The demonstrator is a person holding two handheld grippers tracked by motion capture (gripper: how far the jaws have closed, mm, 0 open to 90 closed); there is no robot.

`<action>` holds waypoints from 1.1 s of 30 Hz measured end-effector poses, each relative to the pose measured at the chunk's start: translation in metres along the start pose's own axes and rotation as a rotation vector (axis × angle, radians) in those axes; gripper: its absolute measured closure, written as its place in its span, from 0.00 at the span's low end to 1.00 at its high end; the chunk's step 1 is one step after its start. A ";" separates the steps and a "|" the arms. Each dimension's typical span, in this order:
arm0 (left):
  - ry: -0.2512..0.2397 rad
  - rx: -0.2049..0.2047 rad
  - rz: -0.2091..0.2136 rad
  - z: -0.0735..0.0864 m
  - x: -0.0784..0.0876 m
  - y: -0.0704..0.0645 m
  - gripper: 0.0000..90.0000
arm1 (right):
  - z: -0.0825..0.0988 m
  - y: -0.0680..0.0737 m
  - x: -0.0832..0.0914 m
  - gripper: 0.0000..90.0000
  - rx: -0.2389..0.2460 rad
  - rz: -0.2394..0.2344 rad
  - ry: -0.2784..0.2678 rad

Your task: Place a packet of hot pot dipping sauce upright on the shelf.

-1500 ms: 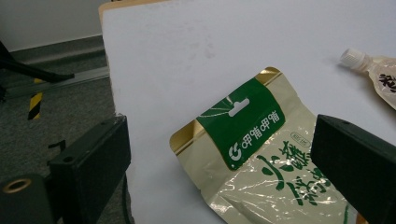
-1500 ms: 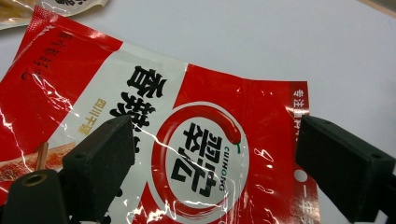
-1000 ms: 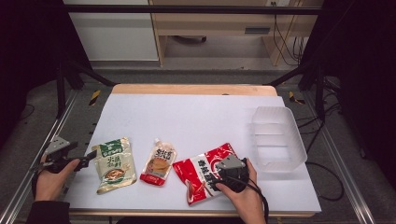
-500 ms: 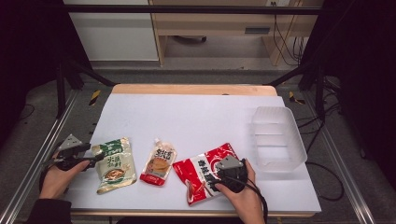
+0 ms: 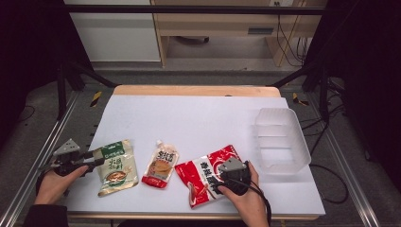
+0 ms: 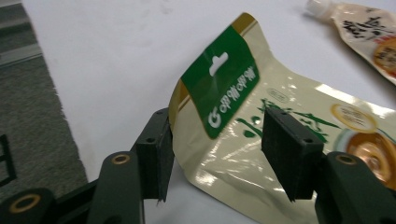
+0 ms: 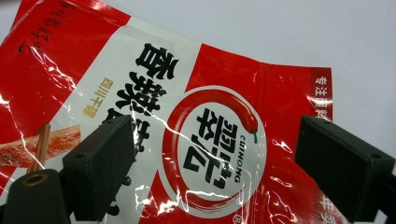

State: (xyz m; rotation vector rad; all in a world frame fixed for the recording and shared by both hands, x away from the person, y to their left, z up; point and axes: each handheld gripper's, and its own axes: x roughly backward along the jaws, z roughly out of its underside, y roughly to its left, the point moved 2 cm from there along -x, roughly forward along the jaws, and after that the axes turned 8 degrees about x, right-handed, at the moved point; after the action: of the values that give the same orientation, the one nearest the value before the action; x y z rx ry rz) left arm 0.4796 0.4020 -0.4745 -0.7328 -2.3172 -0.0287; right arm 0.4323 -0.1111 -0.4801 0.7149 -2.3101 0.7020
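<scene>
Where the white counter point(image 5: 198, 118) fills the high view, a green pouch point(image 5: 116, 166), a spouted pouch point(image 5: 161, 163) and a red packet point(image 5: 205, 172) lie along its near edge, with a clear bin point(image 5: 281, 139) at right. In the left gripper view, the left gripper point(image 6: 215, 154) gapes around the green pouch's point(image 6: 243, 121) raised top corner. In the right gripper view, the right gripper point(image 7: 212, 168) spreads wide over the red packet point(image 7: 210, 140).

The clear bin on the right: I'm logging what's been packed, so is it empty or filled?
Empty. The clear bin shows only its own ribbed floor; all three pouches lie on the table.
</scene>
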 end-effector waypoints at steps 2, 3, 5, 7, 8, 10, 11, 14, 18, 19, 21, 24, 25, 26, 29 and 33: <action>0.008 0.003 0.016 0.002 0.002 -0.002 0.52 | 0.000 0.001 0.000 0.15 -0.003 -0.005 0.004; 0.011 -0.005 0.019 0.002 0.002 -0.001 0.51 | 0.000 0.001 -0.001 0.15 -0.003 -0.002 0.002; 0.019 -0.006 0.030 0.003 0.001 -0.001 0.52 | 0.000 0.001 0.000 0.15 -0.002 -0.004 0.005; 0.045 -0.017 0.041 0.005 -0.001 -0.001 0.55 | 0.000 0.001 -0.001 0.15 -0.001 -0.005 0.007; 0.057 -0.023 0.048 0.006 -0.002 -0.001 0.57 | 0.000 0.001 -0.001 0.15 0.004 -0.006 0.015; 0.060 -0.039 0.037 0.006 -0.003 -0.001 0.61 | 0.000 0.001 -0.001 0.15 0.005 -0.007 0.016; 0.058 -0.041 0.036 0.006 -0.003 -0.001 0.61 | 0.000 0.001 -0.001 0.15 0.006 -0.006 0.014; 0.053 -0.053 0.012 0.005 -0.005 -0.001 0.63 | 0.000 0.002 -0.002 0.15 0.009 -0.006 0.013; 0.045 -0.082 -0.011 0.002 -0.007 -0.004 0.71 | 0.000 0.003 -0.002 0.15 0.015 -0.008 0.018; 0.040 -0.082 -0.010 0.002 -0.007 -0.005 0.72 | 0.000 0.003 -0.002 0.15 0.017 -0.009 0.021; 0.054 -0.105 -0.031 0.001 -0.010 -0.006 0.76 | 0.000 0.003 -0.003 0.15 0.019 -0.007 0.022; 0.057 -0.098 -0.048 0.001 -0.010 -0.006 0.83 | 0.000 0.004 -0.003 0.15 0.020 -0.006 0.022; 0.057 -0.097 -0.052 0.000 -0.011 -0.006 0.88 | 0.000 0.004 -0.003 0.15 0.019 -0.007 0.023; 0.062 -0.100 -0.062 0.000 -0.011 -0.005 0.90 | 0.000 0.003 -0.003 0.15 0.023 -0.006 0.022; 0.071 -0.090 -0.086 -0.001 -0.012 -0.006 0.98 | 0.000 0.004 -0.003 0.15 0.022 -0.008 0.024; 0.070 -0.084 -0.094 -0.003 -0.009 -0.008 0.99 | 0.000 0.003 -0.003 0.14 0.021 -0.004 0.023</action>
State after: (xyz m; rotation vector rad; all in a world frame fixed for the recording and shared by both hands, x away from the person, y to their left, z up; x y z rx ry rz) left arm 0.4827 0.3895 -0.4763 -0.6539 -2.2931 -0.1917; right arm 0.4319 -0.1078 -0.4830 0.7168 -2.2826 0.7305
